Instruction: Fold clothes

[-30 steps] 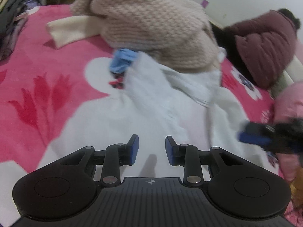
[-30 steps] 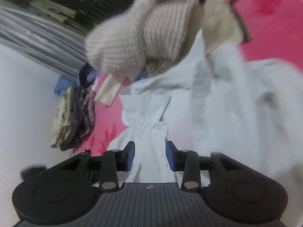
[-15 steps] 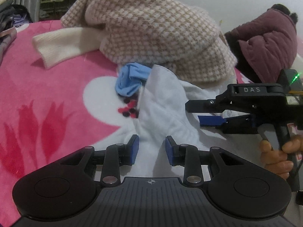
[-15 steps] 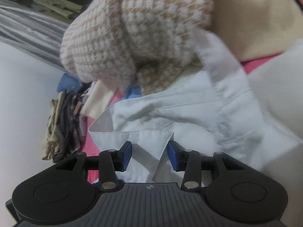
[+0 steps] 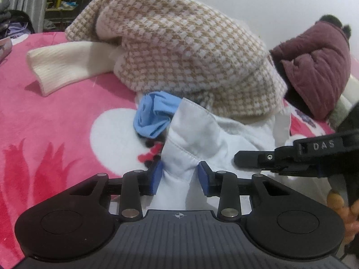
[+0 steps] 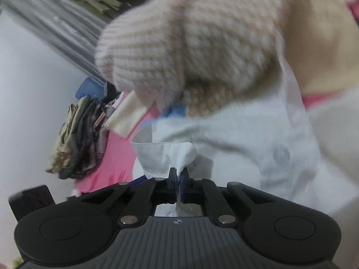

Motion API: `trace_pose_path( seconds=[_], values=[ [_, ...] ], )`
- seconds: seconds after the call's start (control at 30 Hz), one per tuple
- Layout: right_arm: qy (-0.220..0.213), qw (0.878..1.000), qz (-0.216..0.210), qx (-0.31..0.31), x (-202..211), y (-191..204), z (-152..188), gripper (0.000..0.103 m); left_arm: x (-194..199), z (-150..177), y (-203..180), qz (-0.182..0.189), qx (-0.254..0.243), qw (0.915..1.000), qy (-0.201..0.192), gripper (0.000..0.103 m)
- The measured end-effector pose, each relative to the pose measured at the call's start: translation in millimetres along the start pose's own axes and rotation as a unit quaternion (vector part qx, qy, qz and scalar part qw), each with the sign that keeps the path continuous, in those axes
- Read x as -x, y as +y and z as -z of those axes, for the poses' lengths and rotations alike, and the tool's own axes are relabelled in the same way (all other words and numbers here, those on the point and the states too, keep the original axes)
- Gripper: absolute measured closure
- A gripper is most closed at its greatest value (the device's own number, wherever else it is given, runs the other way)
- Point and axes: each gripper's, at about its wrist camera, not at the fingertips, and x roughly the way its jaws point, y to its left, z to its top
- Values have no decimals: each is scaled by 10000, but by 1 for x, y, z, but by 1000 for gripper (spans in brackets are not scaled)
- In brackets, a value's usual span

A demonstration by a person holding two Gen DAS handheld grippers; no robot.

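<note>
On the pink blanket (image 5: 56,112), a houndstooth sweater (image 5: 190,51) buries the far part of my white shirt (image 5: 202,139); a blue cloth (image 5: 154,116) is half tucked beneath. My left gripper (image 5: 178,177) stands open astride a shirt fold. My right gripper (image 6: 178,179), blurred, is pinched tight on the shirt's edge.
</note>
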Motion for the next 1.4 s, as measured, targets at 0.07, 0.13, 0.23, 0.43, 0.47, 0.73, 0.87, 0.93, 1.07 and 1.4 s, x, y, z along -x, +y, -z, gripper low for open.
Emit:
trace_pose_path(
  seconds=[0.07,0.13,0.23,0.43,0.47,0.73,0.87,0.93,1.07,1.4],
  values=[
    [-216,9989,210,369,5,13,-2,101,-1,-1,0,-29,69,9999,-81,78],
    [-379,9955,426,759,5,28,-6,101,-2,-4,0,-81,126,9998,-152,87],
    [-513,9901,628,1142,1,41,-14,101,-2,-13,0,-152,198,9991,-342,92],
    [-578,9805,911,1640,-20,49,-31,101,-8,-26,0,-405,27,9975,-580,92],
    [-522,9795,973,1687,-27,47,-31,101,-11,-26,2,-452,18,9973,-581,90],
    [-392,9854,1006,1315,-30,19,-32,88,-5,-22,8,-702,228,9944,-754,70],
    [-698,9931,643,684,17,8,-44,58,8,-24,-4,-874,-23,9905,-1063,68],
    [-849,9947,459,367,40,2,-50,58,11,-27,-8,-885,1,9896,-1137,68],
    [-1147,9930,91,-268,86,-9,-62,58,13,-29,-17,-720,91,9906,-1157,68],
    [-317,9767,2122,115,58,-5,-58,58,-14,-16,-46,-256,-67,9978,-612,68]
  ],
)
